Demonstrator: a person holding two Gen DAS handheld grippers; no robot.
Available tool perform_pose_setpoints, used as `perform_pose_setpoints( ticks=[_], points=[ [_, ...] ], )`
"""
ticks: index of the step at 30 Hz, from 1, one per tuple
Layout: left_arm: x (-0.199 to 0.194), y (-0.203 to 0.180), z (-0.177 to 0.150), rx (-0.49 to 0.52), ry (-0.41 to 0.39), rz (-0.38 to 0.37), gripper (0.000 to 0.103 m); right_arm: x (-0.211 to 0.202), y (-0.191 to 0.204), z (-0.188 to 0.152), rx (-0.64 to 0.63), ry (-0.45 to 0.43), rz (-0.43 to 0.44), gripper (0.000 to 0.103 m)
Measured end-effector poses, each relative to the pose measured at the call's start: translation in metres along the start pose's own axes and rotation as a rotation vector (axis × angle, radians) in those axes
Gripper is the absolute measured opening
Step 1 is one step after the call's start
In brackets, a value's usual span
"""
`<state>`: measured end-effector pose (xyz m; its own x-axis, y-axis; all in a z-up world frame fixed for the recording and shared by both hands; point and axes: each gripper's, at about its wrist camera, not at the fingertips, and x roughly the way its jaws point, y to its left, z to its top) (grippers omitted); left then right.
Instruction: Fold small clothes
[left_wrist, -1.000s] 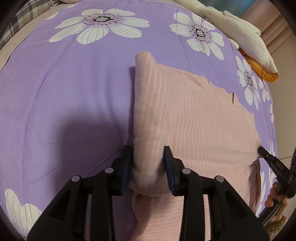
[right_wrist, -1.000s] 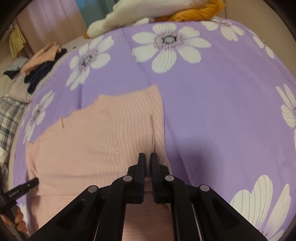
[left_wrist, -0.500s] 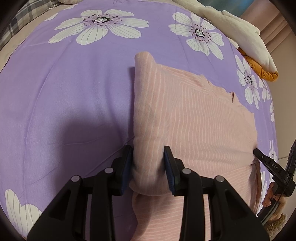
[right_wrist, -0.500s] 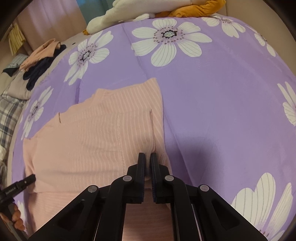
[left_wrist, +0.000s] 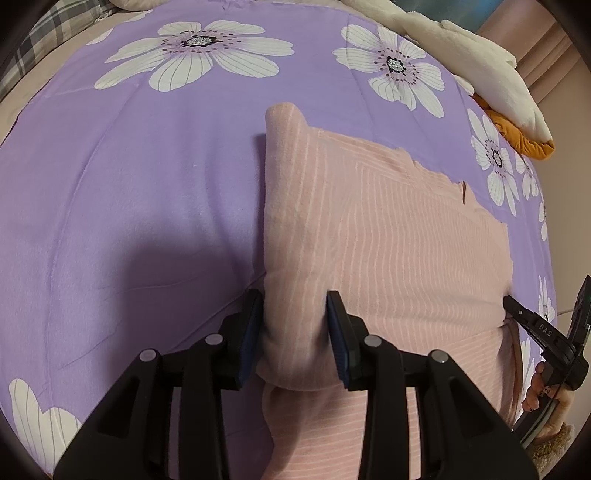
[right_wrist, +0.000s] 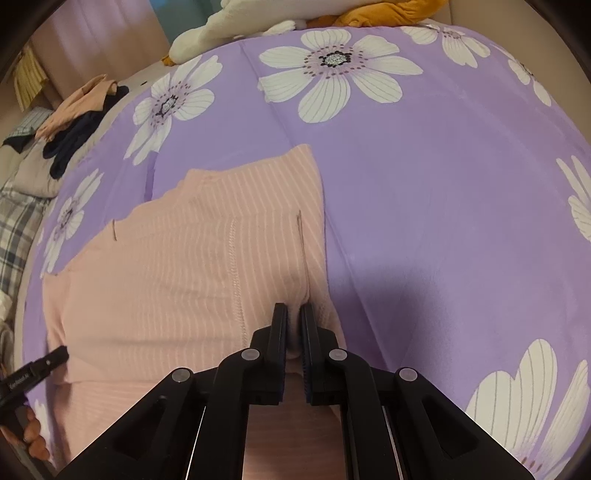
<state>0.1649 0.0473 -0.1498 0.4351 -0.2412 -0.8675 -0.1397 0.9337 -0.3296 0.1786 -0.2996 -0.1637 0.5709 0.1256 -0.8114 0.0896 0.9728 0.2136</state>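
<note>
Left gripper (left_wrist: 293, 334): seen at the bottom centre of the left wrist view, its blue-padded jaws part spread and pressed from both sides on a thick rolled fold at the garment's left edge.
Right gripper (right_wrist: 293, 332): seen at the bottom centre of the right wrist view, its jaws pressed almost together, with a thin pinch of pink cloth caught between them near the garment's right edge; its black tip (left_wrist: 532, 321) was also seen at the right edge of the left wrist view, touching the garment's side.
Hands: fingers of the right hand (left_wrist: 539, 387) were seen at the lower right of the left wrist view; fingers of the left hand (right_wrist: 31, 432) at the lower left of the right wrist view.
Garment: a pink garment with thin white stripes (left_wrist: 388, 240) was spread across the middle of both views, lying on the bedspread, with its near part raised between the two grippers; a stitched seam (right_wrist: 234, 266) ran down its middle.
Bedspread: a purple bedspread printed with large white flowers (left_wrist: 129, 184) filled most of each view.
Top edge: a white plush cloth (left_wrist: 480, 70) was lying over an orange cloth (left_wrist: 524, 140) at the upper right of the left wrist view.
Upper left, right wrist view: a pile of peach and dark clothes (right_wrist: 77, 110) was lying beyond the bedspread's edge, with a plaid fabric (right_wrist: 14, 229) below it.
</note>
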Motion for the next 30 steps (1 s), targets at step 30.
perform_pose_setpoints(
  ticks=[30],
  points=[
    [-0.017,-0.004,-0.015,-0.043,-0.037,-0.092,0.064,0.003,0.001,-0.004,-0.003,-0.021,-0.017,0.006]
  ],
)
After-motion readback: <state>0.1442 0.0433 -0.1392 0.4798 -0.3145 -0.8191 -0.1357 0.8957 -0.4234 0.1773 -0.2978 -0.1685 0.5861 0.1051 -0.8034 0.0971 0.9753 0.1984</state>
